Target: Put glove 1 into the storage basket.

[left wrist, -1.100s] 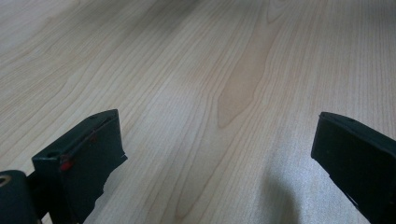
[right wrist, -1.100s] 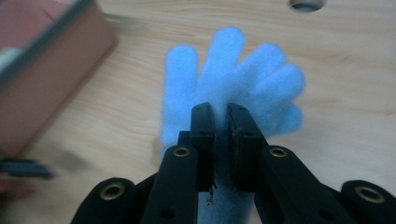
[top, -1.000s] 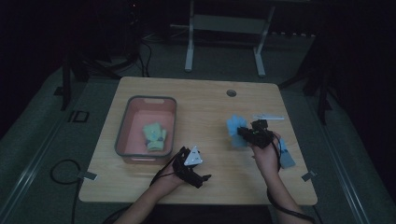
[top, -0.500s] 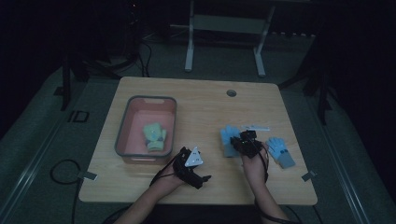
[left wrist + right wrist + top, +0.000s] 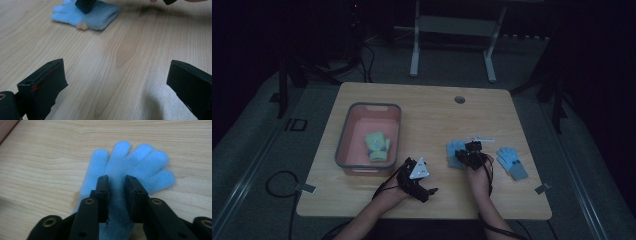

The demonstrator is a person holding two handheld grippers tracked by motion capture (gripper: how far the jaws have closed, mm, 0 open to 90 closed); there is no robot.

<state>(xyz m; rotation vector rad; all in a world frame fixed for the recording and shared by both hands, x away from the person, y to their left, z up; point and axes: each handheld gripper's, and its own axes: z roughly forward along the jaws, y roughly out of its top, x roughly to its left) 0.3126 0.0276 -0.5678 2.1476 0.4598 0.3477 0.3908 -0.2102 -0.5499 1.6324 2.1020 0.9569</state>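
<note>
Dim room, grey floor (image 5: 257,150)

Pale wood-grain tabletop (image 5: 432,112), smooth, faintly sheened. Soft, fuzzy light-blue knit glove (image 5: 125,170) lying flat on it, napped and matt, under the right tongs (image 5: 116,181) of matt black hard plastic with brass-looking rivets. Same dull black plastic on the left tongs (image 5: 117,82), beside the bin, topped by a pale grey matt plate. Second blue cloth glove (image 5: 512,161) right of the first. Pink smooth-plastic bin (image 5: 343,145), grey-rimmed, left of the gloves, holding pale green knit gloves (image 5: 377,145).
</note>
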